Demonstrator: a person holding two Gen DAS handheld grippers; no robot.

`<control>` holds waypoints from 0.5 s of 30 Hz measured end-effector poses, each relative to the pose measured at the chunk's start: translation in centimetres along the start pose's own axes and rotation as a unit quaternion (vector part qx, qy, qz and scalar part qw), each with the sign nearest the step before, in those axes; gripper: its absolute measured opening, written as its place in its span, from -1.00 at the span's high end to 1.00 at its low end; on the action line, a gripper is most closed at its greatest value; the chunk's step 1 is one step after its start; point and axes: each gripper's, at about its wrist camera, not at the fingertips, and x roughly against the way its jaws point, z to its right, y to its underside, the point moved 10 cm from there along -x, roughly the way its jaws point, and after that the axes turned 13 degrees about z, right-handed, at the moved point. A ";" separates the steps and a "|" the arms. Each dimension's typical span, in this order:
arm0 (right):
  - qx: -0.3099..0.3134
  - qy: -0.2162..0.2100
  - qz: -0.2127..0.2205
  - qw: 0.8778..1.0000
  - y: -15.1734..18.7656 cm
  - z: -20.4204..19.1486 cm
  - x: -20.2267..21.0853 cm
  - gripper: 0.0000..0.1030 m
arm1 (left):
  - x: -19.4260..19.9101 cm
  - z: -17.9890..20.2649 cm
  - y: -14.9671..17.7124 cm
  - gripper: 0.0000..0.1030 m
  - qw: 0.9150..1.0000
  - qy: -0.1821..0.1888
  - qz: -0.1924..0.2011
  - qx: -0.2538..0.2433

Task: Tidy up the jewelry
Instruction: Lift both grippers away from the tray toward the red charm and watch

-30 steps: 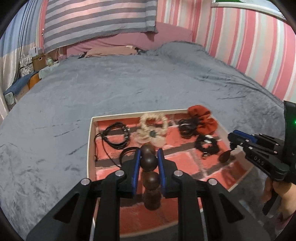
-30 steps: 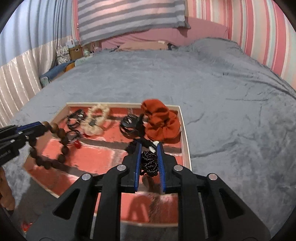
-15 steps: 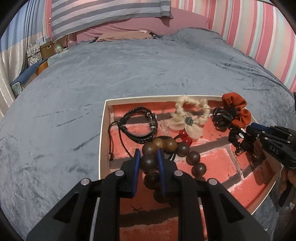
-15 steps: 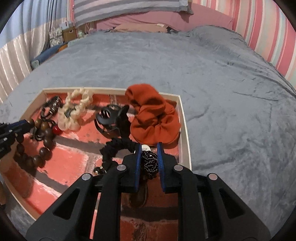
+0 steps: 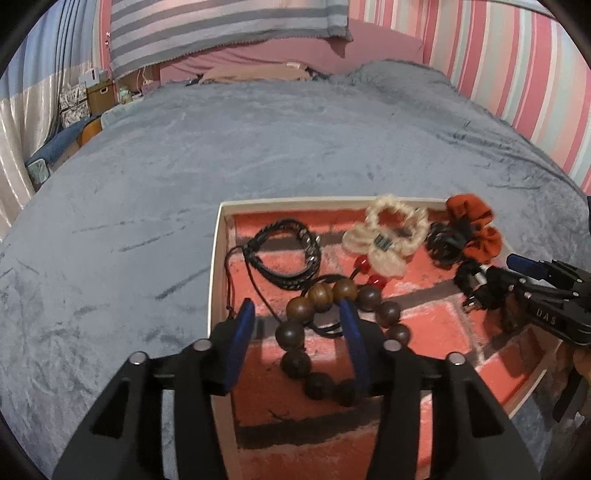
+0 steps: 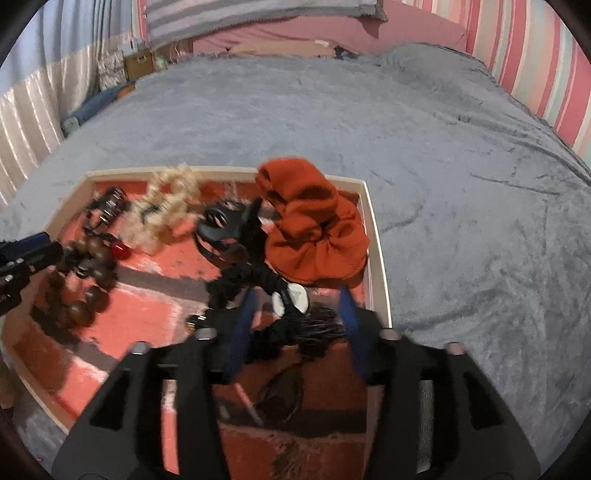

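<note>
A white-rimmed tray (image 5: 217, 266) with a red brick-print floor lies on the grey bed. My left gripper (image 5: 297, 314) is open over it, and the brown wooden bead bracelet (image 5: 295, 334) lies loose on the tray floor between its fingers. My right gripper (image 6: 297, 304) is open, and the black beaded hair tie (image 6: 314, 328) lies in the tray between its fingers. It also shows in the left wrist view (image 5: 491, 284). The tray also holds a black cord bracelet (image 5: 288, 254), a cream scrunchie (image 5: 388, 236), a black claw clip (image 6: 221, 225) and an orange scrunchie (image 6: 314, 229).
The grey blanket (image 5: 258, 140) spreads all round the tray. A striped pillow (image 5: 221, 29) lies at the head of the bed. A pink striped wall (image 5: 517, 66) runs along the right. Boxes and clutter (image 5: 85, 99) stand at the far left.
Both grippers have opened. The bead bracelet has dropped from the left one onto the tray floor. The black hair tie has dropped from the right one into the tray.
</note>
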 end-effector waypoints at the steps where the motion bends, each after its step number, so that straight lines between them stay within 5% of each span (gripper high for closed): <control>1: 0.001 -0.001 0.007 1.000 -0.4 -0.1 0.5 -0.30 | 0.5 0.1 -0.4 -0.13 1.000 0.001 0.006 0.001; 6: -0.001 0.002 0.070 0.998 -2.3 -0.3 4.6 -0.92 | 4.6 0.2 -2.8 -0.62 0.998 0.001 0.066 0.007; 15: 0.002 0.015 0.130 0.991 -1.5 -1.2 12.4 -0.92 | 14.5 0.3 -3.9 -0.92 0.989 -0.009 0.148 0.013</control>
